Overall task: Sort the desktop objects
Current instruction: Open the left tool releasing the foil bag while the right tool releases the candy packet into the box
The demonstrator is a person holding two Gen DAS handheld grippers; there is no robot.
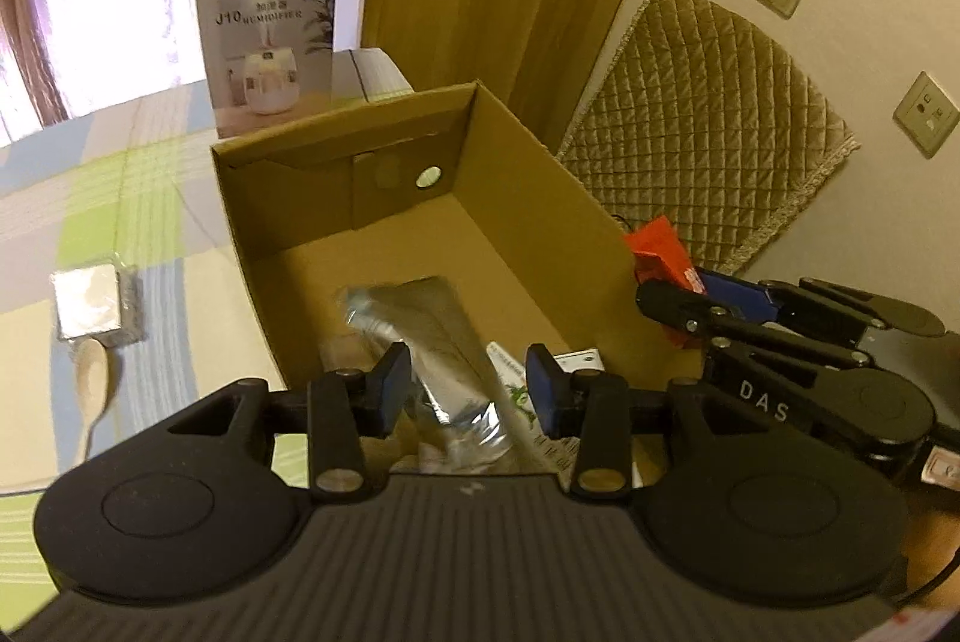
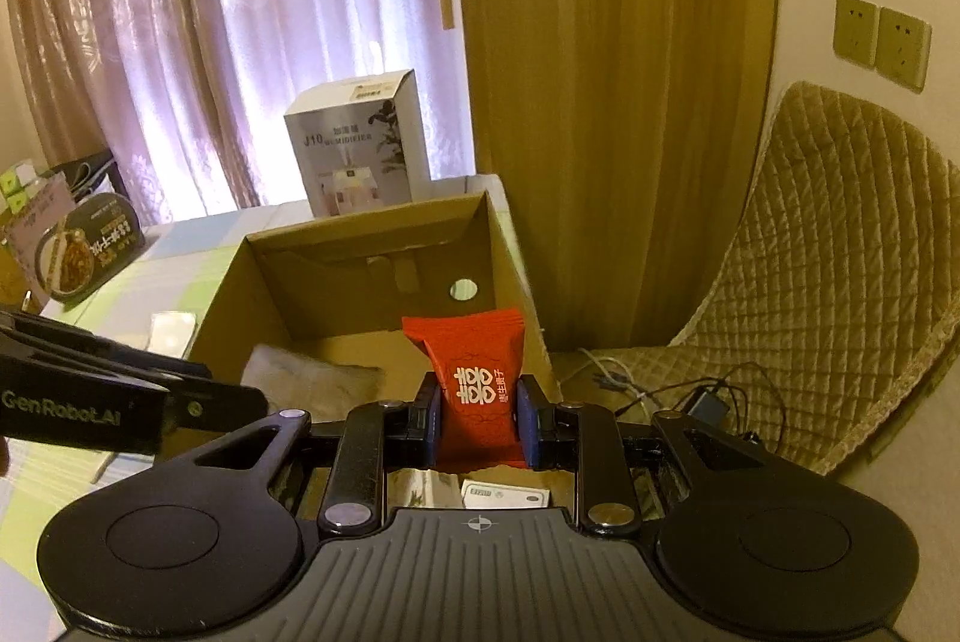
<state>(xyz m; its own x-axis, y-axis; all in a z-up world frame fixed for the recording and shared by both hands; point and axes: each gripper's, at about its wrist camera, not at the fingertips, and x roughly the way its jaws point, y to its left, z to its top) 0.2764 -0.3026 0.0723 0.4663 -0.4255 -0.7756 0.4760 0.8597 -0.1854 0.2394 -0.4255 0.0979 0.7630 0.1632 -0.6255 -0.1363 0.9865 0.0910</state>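
Two hand-held grippers were in view. My right hand-held gripper point(image 2: 478, 417) was clamped on a red packet point(image 2: 474, 372), glossy, printed with white double-happiness characters, held upright over the near edge of an open cardboard box point(image 2: 384, 246). My left hand-held gripper point(image 1: 470, 390) hung with its jaws apart and nothing between them, above a blurred silvery foil pouch point(image 1: 420, 336) lying on the box floor. A humidifier carton point(image 1: 270, 42) stood behind the box on the table point(image 1: 90, 198).
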